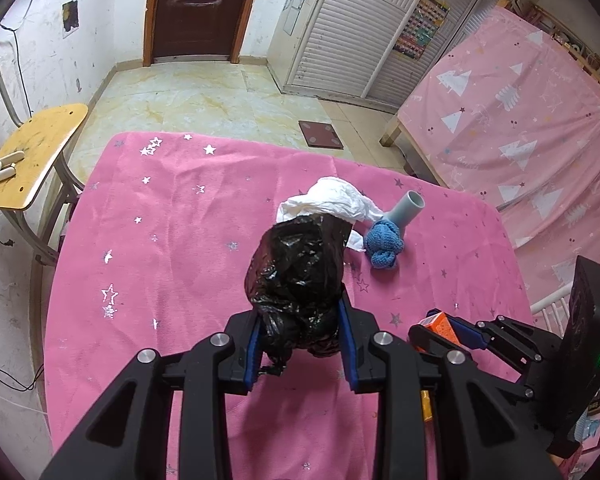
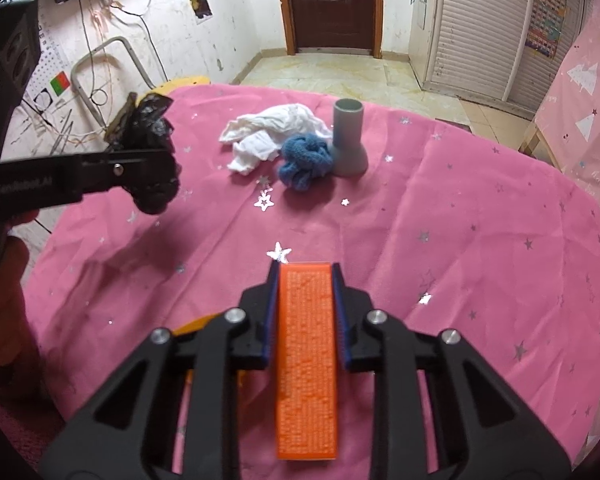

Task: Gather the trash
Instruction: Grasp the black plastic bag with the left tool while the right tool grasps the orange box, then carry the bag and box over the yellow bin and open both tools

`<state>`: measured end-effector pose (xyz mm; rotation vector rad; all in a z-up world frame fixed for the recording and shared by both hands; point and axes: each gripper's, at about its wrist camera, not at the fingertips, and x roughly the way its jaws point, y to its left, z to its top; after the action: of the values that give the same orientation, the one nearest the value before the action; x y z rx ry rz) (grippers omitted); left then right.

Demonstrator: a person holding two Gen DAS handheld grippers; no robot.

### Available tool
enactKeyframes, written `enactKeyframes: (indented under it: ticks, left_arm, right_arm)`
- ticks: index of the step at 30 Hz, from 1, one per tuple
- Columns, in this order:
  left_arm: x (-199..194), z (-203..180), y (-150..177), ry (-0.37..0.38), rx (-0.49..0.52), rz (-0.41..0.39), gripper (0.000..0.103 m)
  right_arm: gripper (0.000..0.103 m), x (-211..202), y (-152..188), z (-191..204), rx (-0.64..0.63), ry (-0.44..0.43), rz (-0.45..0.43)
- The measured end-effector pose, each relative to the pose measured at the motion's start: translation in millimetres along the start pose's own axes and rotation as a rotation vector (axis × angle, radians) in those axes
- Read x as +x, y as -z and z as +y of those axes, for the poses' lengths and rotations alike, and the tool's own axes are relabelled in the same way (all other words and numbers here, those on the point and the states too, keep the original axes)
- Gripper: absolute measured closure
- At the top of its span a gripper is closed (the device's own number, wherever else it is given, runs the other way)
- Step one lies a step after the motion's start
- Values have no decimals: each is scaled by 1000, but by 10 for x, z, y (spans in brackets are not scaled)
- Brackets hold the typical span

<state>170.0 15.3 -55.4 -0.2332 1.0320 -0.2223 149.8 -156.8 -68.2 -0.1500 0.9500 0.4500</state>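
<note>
Left gripper is clamped on a crumpled black plastic bag, blue pads pressing it from both sides; the bag bulges up and fwd past the fingertips and is held up off the table, w/ a dark shadow on the cloth beneath it in the right wrist view. From the right wrist cam the same bag shows at far left, gripped in the side-on black finger of the left tool. Right gripper is closed on a long orange rectangular block w/ a bumpy textured face, the block running lengthwise btwn the two blue-lined fingers and sticking back toward the cam; in the left wrist view only an orange corner of it shows. Both tools are over a round table covered in a pink fuzzy cloth w/ silver stars. Near the table's far side lies a crumpled white tissue, touching a blue knitted fabric ball, which sits just beside and against a grey plastic pipe fitting w/ a flared base standing upright. Beyond the table: a yellow wooden chair at left, a dark brown door at the far wall, and a bed w/ a pink tree-print sheet at right.
</note>
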Motion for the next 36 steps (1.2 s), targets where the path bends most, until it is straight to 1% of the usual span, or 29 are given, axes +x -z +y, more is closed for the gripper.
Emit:
enactKeyframes:
  ticks: [7, 11, 17, 23, 29, 33, 36]
  left_arm:
    - [-63, -54, -1, -22, 7, -17, 79]
    - [-101, -131, -8, -36, 21, -26, 79]
    - [-148, -349, -16, -49, 61, -35, 79]
    - [-179, -725, -16, -50, 138, -40, 79]
    - [-167, -1185, 15, -45, 228, -34, 79]
    - [-116, -1576, 85, -24, 305, -17, 79]
    - [-43, -1940, 185, 8, 375, 11, 79]
  right_arm:
    - [81, -184, -38, -134, 31, -1, -59]
    - [81, -312, -28, -290, 54, 4, -93]
    - [81, -509, 45, -596, 107, 28, -145]
    - [81, -717, 147, -902, 166, 45, -202]
    - [81, -971, 310, -1279, 234, 89, -258]
    - [80, -1171, 491, -1586, 288, 133, -293]
    - [80, -1287, 673, -1801, 332, 170, -304]
